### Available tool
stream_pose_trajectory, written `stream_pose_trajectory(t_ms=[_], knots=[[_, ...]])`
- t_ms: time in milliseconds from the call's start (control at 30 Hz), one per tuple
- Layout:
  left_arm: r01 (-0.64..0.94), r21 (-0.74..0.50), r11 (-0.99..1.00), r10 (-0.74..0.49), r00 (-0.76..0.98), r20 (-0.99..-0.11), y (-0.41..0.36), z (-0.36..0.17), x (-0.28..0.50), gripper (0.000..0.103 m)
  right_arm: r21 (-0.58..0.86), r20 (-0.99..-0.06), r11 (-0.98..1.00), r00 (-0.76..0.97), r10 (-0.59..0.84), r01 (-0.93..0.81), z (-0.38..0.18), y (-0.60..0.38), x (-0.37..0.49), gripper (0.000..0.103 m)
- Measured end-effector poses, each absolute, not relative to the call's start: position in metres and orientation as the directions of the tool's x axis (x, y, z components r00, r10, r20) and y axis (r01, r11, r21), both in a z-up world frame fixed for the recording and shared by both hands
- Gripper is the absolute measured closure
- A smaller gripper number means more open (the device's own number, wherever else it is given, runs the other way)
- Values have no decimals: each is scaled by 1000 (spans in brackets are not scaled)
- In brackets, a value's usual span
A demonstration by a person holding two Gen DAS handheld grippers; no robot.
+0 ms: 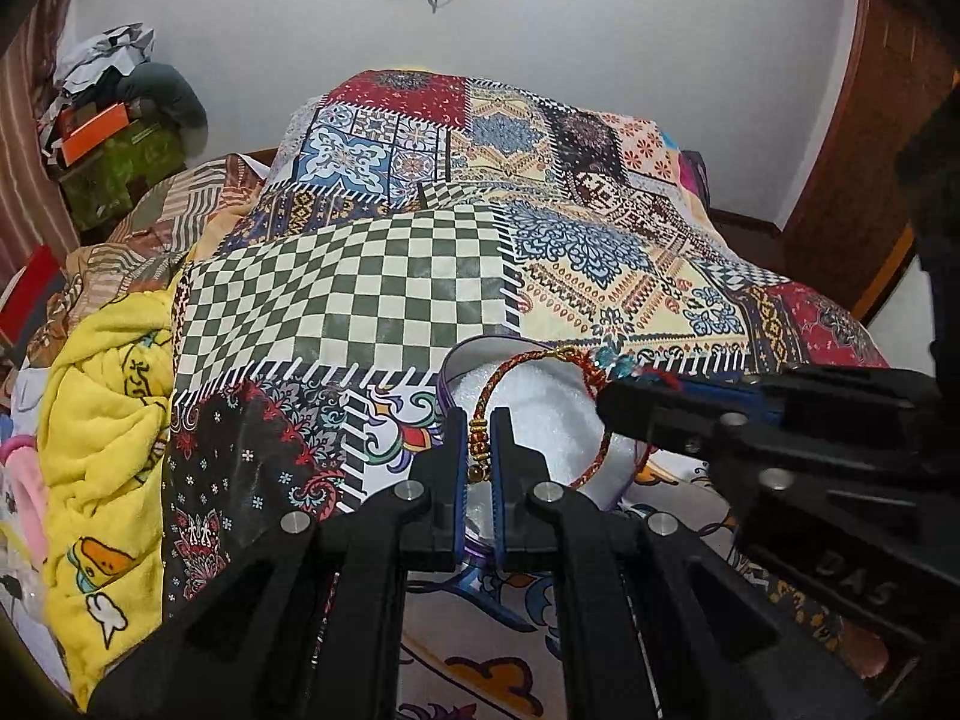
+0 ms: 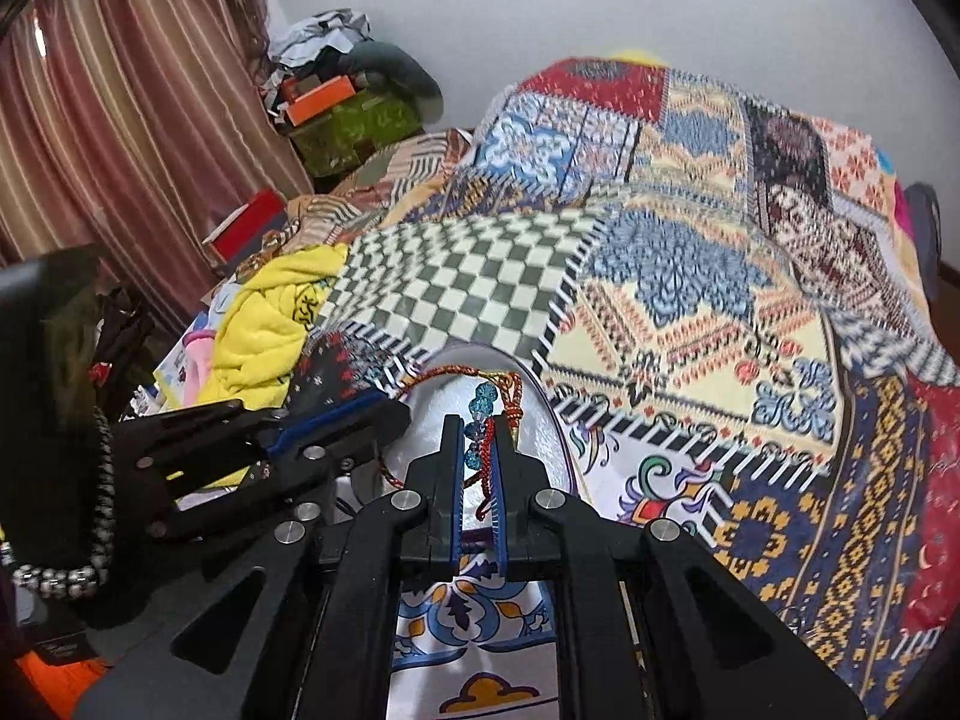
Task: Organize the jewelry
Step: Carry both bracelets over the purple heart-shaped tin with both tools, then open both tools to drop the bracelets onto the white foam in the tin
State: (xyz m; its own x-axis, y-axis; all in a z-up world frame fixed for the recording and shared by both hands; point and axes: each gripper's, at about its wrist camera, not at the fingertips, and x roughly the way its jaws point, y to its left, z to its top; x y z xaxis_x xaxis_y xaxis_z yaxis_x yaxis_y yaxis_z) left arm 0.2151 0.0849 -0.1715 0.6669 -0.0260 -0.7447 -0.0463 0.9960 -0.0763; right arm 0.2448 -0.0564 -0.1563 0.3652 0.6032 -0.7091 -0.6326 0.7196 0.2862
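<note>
We hold the red-and-gold braided thread bracelet (image 1: 543, 378) stretched between us, our left gripper (image 1: 478, 450) pinching its beaded end and our right gripper (image 2: 478, 450) pinching its blue-crystal end, directly above the white-lined purple-rimmed oval box (image 1: 540, 420) on the patchwork-covered bed (image 1: 360, 300).

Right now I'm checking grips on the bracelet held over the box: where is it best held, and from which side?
Grip the bracelet at its ends, as now: the left gripper from the near side, shut on the gold-and-red bead section, the right gripper shut on the blue-bead end. The limp cord sags between them, so two opposite holds keep the loop open above the white-lined box.
</note>
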Motion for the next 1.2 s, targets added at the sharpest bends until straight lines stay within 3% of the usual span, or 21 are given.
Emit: stream_pose_trajectory(t_ms=[433,567,667,733,833,1200], knots=[[-41,-86,995,-38,658,-752,87,-171,213,98,257,-739,710,340,582,-656,-170,-53,244,96],[-42,-98,994,-46,661,-749,90,-166,208,92,225,-741,700,348,575,-677,-170,-50,241,96],[-45,-100,994,-45,668,-743,92,-162,204,80,217,-750,698,342,567,-682,-172,-49,241,96],[-49,-95,994,-37,675,-737,93,-159,202,73,222,-755,699,333,564,-680,-173,-48,242,90],[-55,-88,995,-27,681,-732,94,-156,198,72,223,-752,704,341,565,-674,-171,-50,240,80],[-38,-98,994,-44,700,-713,89,-135,185,71,174,-699,750,456,551,-638,-128,-87,223,80]])
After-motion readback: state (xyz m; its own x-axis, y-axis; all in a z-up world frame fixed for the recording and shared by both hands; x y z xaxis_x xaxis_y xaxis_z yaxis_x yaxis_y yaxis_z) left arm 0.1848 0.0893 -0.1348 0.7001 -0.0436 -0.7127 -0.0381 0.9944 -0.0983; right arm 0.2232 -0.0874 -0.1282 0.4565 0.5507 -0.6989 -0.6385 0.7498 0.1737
